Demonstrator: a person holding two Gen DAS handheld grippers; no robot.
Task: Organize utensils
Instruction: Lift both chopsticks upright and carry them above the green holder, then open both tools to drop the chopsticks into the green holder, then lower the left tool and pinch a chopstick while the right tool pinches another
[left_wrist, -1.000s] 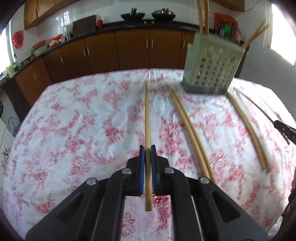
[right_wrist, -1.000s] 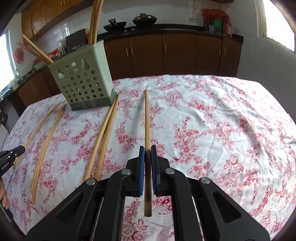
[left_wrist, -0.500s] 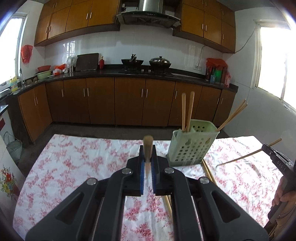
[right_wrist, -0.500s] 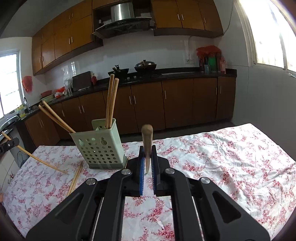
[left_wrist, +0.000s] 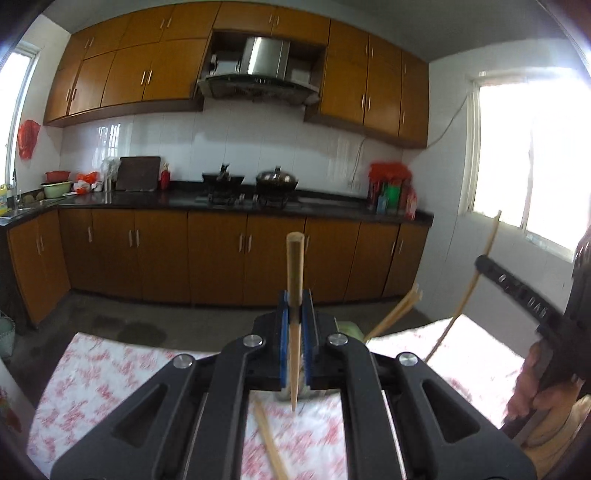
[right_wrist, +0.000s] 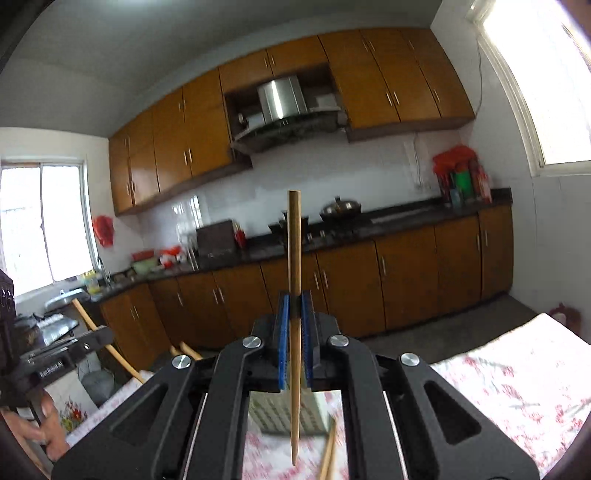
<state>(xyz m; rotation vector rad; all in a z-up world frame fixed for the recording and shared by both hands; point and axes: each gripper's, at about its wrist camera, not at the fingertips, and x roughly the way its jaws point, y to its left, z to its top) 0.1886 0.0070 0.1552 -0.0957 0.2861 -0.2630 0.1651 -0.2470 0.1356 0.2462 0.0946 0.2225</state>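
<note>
Left wrist: tapered wooden chopstick (left_wrist: 294, 332) betw. blue pads (left_wrist: 283, 350)

One wooden chopstick (left_wrist: 295, 291) is held upright, thick end up; another chopstick (right_wrist: 294, 295) likewise, above the perforated holder (right_wrist: 284, 415).

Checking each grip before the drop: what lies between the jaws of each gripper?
A chopstick in each. The left gripper clamps one chopstick in the left wrist view; the right gripper clamps another chopstick in the right wrist view.
</note>
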